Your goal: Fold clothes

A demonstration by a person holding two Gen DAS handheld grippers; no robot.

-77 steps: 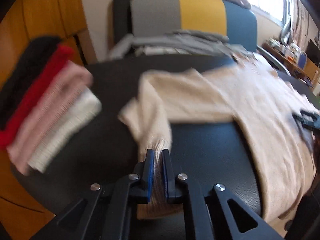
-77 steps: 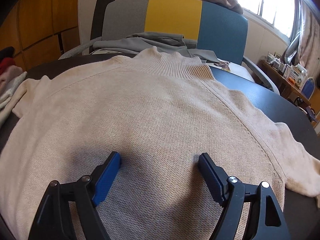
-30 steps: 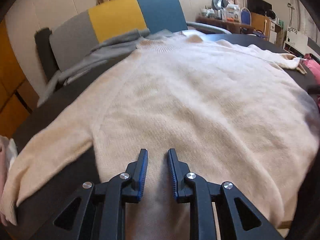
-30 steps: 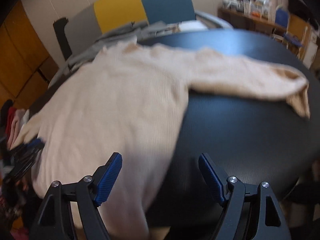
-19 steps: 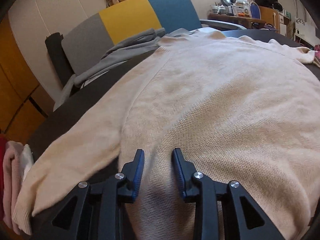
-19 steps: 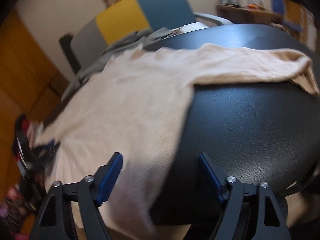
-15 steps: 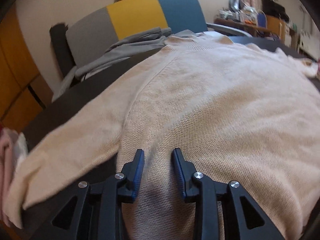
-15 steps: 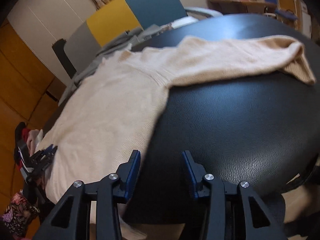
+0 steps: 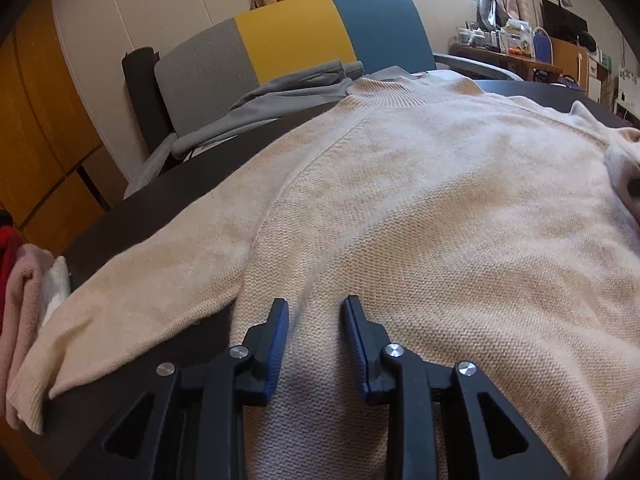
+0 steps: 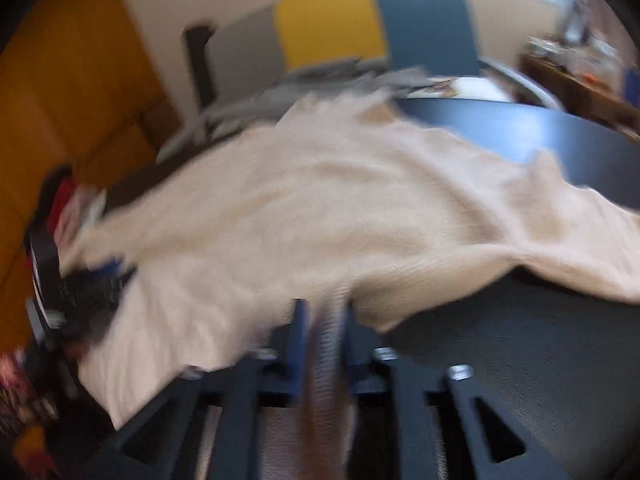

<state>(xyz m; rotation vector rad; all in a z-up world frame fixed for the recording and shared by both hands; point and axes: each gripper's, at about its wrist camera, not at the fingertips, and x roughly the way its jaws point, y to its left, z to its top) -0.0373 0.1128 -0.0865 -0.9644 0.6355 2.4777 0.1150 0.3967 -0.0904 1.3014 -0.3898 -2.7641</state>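
Now the cream sweater (image 9: 420,208) lies spread across the dark counter (image 10: 540,344), left gripper (image 9: 314,320) spread over its near-edge hem, right gripper (image 10: 322,320) pinching the side hem — lift evenly to avoid bunching.

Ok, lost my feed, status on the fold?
Left tongs open over cream sweater. Right tongs shut on its hem. Stacked clothes under left cuff.

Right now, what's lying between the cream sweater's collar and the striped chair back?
A crumpled grey garment fills the gap between the collar and the chair back, clearest in the left wrist view.
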